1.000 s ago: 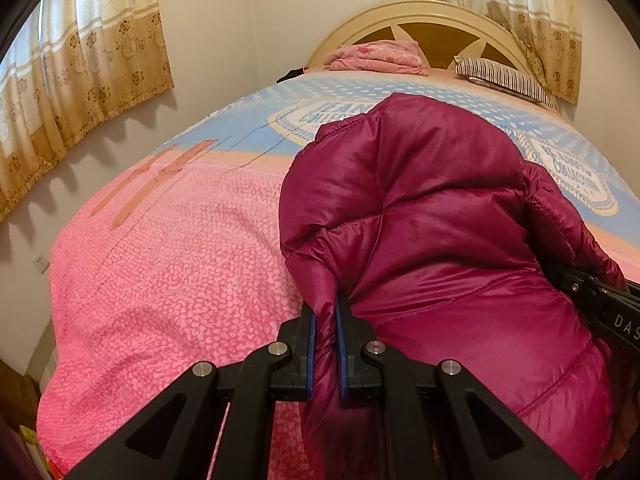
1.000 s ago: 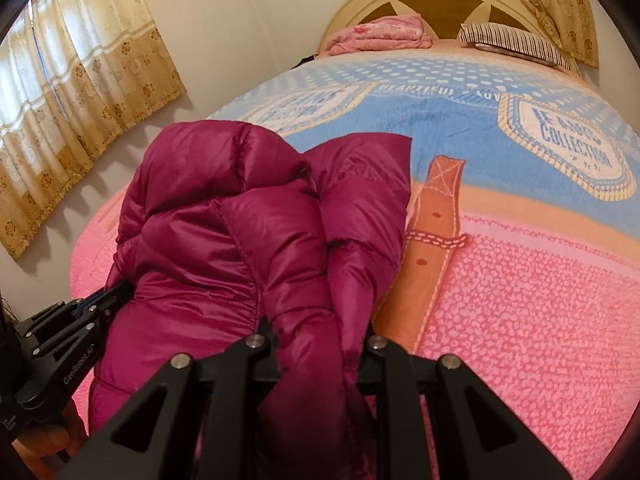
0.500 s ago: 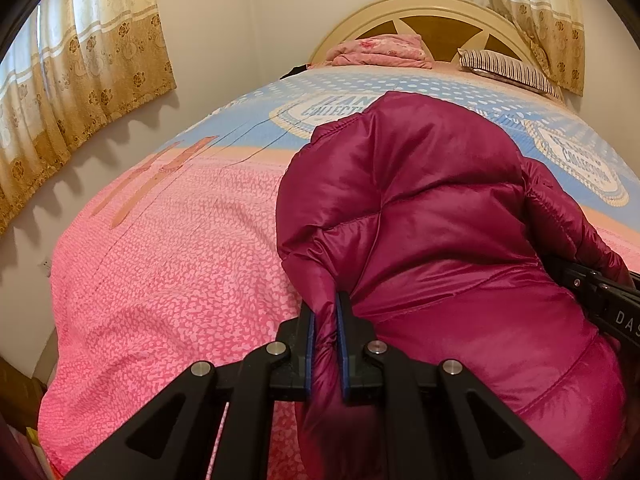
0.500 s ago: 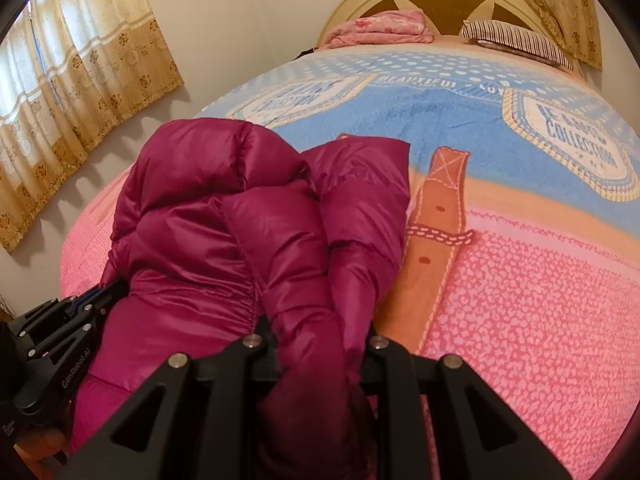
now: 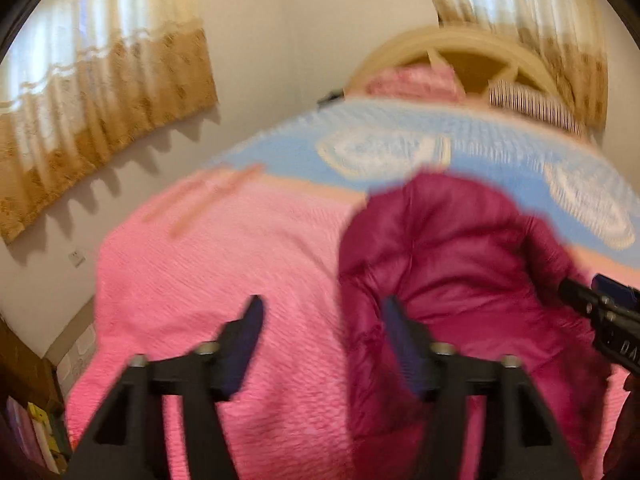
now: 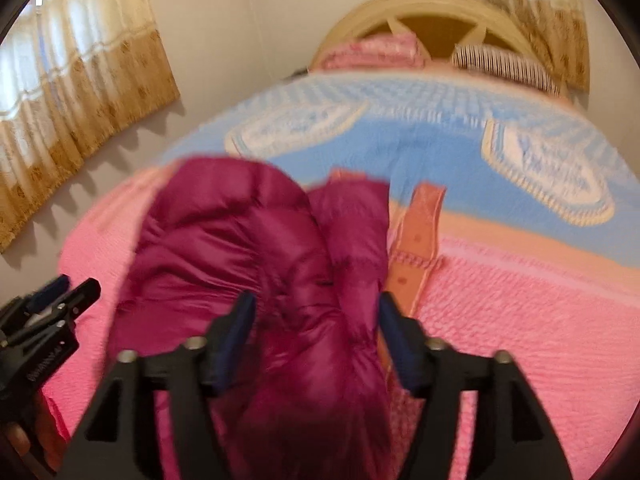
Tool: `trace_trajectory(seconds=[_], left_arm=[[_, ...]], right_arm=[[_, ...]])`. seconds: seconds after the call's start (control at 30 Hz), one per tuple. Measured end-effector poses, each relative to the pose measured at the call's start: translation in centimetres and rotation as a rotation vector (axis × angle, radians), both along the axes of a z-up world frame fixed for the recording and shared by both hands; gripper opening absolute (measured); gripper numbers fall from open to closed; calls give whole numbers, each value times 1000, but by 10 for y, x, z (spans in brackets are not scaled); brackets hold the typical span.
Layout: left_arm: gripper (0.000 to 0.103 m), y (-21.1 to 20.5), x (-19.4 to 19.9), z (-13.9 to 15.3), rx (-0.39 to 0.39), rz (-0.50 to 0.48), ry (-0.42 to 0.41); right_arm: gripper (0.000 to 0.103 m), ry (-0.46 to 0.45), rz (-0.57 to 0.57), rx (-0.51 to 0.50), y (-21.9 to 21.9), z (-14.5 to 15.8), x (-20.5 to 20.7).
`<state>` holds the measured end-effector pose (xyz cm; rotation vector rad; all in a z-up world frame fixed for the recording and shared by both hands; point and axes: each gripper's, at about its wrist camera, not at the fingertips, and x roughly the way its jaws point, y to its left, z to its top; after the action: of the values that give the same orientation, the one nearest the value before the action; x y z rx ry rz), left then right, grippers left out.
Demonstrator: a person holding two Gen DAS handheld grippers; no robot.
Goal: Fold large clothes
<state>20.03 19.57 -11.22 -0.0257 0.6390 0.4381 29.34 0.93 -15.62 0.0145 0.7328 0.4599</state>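
Note:
A magenta puffer jacket (image 5: 452,264) lies bunched on the pink part of the bed; it also shows in the right wrist view (image 6: 248,248). My left gripper (image 5: 322,312) is open at the jacket's left edge, its right finger against the fabric. My right gripper (image 6: 316,308) is open with the jacket's near end lying between its jaws. Each gripper shows at the edge of the other's view: the right one (image 5: 600,312) and the left one (image 6: 52,300). Both views are blurred.
The bed cover (image 5: 224,280) is pink near me and blue farther off. A folded pink blanket (image 6: 376,50) and a striped pillow (image 6: 504,64) lie by the headboard (image 6: 436,12). Curtains (image 5: 92,100) hang at left, with a wall and shelf edge below.
Both grippers have opened and let go of the jacket. Both cameras have lifted and pulled back, and the jacket has settled onto the bed.

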Motion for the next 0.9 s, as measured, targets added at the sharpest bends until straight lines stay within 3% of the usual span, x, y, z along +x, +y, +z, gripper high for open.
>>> trace_trajectory(seconds=[0.07, 0.37, 0.67, 0.9], left_arm=[[74, -4, -22, 21, 11, -15, -56], [77, -17, -98, 82, 33, -58, -190], [80, -21, -124, 93, 22, -75, -224], [80, -21, -128, 97, 19, -77, -240]], right_arm=[[75, -66, -5, -12, -4, 20, -21], [83, -187, -7, 22, -23, 71, -91], [88, -274, 5, 17, -19, 94, -122], [88, -286, 8, 14, -17, 93, -127]])
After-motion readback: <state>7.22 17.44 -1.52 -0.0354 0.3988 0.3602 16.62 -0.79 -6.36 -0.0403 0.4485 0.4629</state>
